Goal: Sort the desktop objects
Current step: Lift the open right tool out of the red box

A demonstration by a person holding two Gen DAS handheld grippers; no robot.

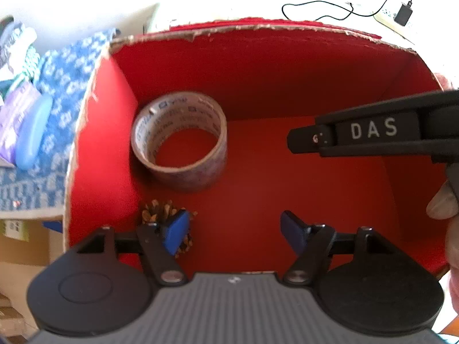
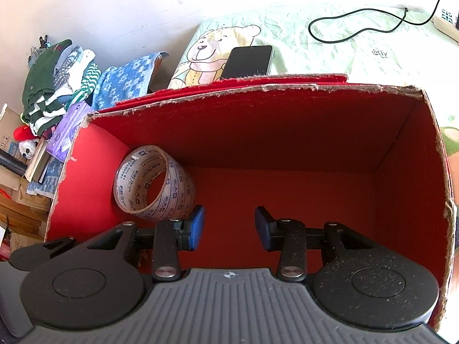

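Note:
A red cardboard box [image 1: 258, 66] [image 2: 287, 120] with torn edges fills both views. A roll of printed packing tape [image 1: 179, 140] [image 2: 152, 183] lies in its far left corner. A brown pine cone [image 1: 157, 215] rests on the box floor, half hidden behind my left gripper's left blue pad. My left gripper [image 1: 233, 229] hangs inside the box, open, with only red floor between its pads. My right gripper [image 2: 229, 226] is also inside, open and empty, just right of the tape. Its black side marked DAS [image 1: 373, 132] reaches in from the right in the left wrist view.
A black phone [image 2: 248, 61] lies on a bear-print sheet behind the box, with a black cable [image 2: 358, 28] and a power strip [image 2: 446, 23] further right. Folded clothes [image 2: 57, 86] and a blue patterned cloth [image 1: 57, 100] are at the left. A hand [image 1: 441, 206] shows at the right edge.

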